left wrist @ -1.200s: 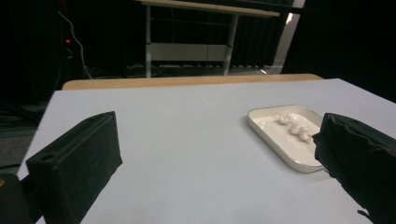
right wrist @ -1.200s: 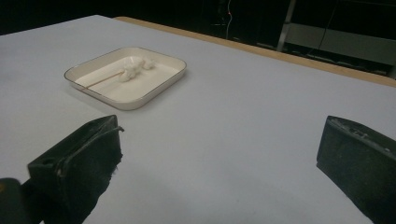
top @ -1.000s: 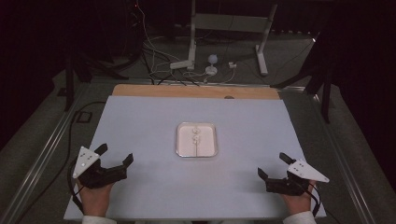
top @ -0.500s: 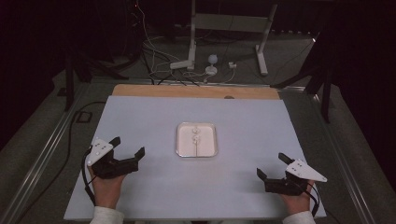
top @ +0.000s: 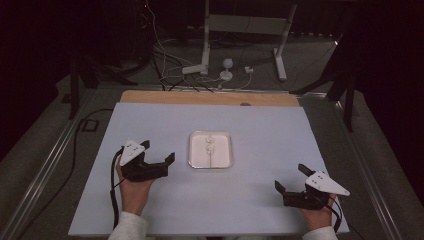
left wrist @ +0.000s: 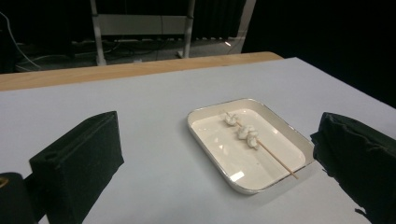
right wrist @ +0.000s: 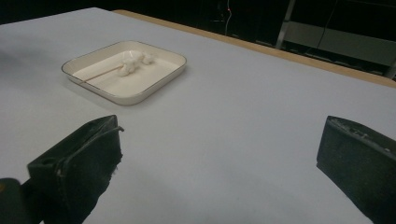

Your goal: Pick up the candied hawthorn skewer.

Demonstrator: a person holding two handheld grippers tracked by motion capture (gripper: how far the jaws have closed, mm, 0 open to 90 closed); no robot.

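A shallow white tray [top: 223,156] lies at the middle of the pale table. In it rests a thin wooden skewer [top: 210,146] threaded with a few white lumps. My left gripper [top: 158,151] hovers open just left of the tray, jaws pointing toward it and nothing between them. In the left gripper view the tray [left wrist: 219,158] and the skewer [left wrist: 246,133] sit ahead between the two black fingers [left wrist: 79,163]. My right gripper [top: 290,177] is open near the front right, well apart from the tray [right wrist: 144,79], and holds nothing.
The pale table sheet [top: 270,130] ends in a wooden strip [top: 200,97] at the far side. Beyond it, on the dark floor, are cables and a white stand [top: 205,60]. Metal rails [top: 47,165] run along both sides.
My left gripper has moved forward and to the right, closing in on the tray's left side. The right gripper has stayed almost in place. The tray and the skewer have not moved.
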